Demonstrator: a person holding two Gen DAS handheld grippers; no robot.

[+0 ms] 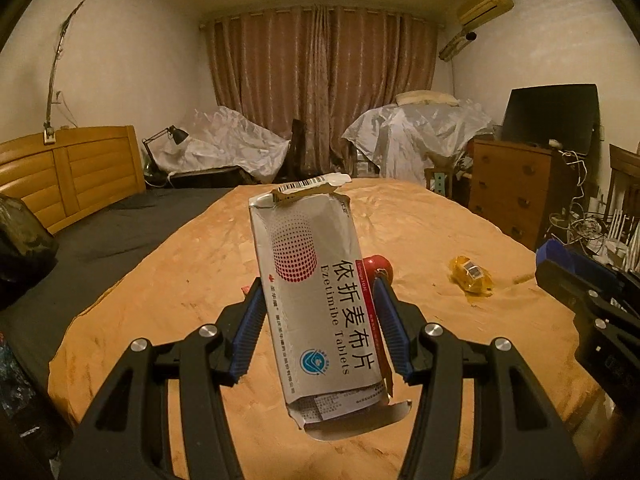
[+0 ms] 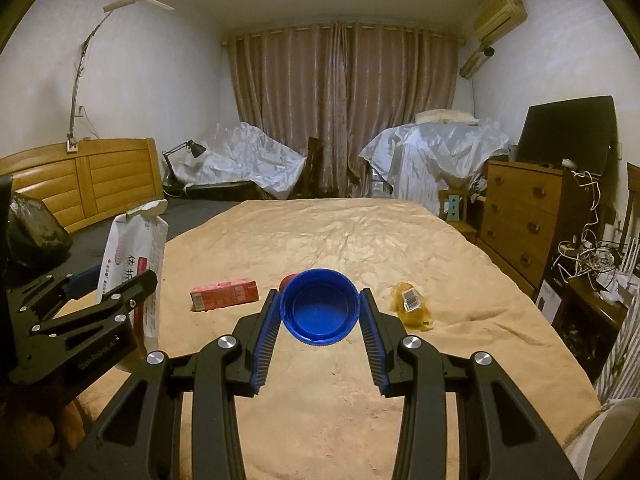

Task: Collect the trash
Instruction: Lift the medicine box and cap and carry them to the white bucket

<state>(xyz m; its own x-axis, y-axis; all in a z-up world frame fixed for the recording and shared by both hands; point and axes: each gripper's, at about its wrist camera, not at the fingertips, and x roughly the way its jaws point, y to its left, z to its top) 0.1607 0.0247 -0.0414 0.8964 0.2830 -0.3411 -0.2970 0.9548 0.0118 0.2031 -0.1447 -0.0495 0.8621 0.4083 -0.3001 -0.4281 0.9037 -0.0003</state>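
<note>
Two pieces of trash were in hand: the left gripper (image 1: 320,316) pinched a torn tablet box (image 1: 316,296), the right gripper (image 2: 319,320) a blue cap (image 2: 319,306). Beyond, a red carton (image 2: 223,295) and yellow wrapper (image 2: 412,305) lay uncollected on the bedspread (image 2: 340,232).

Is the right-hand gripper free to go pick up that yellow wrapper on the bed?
Probably not yet. The right gripper is already shut on a blue cap. The way to the yellow wrapper itself looks clear.
</note>
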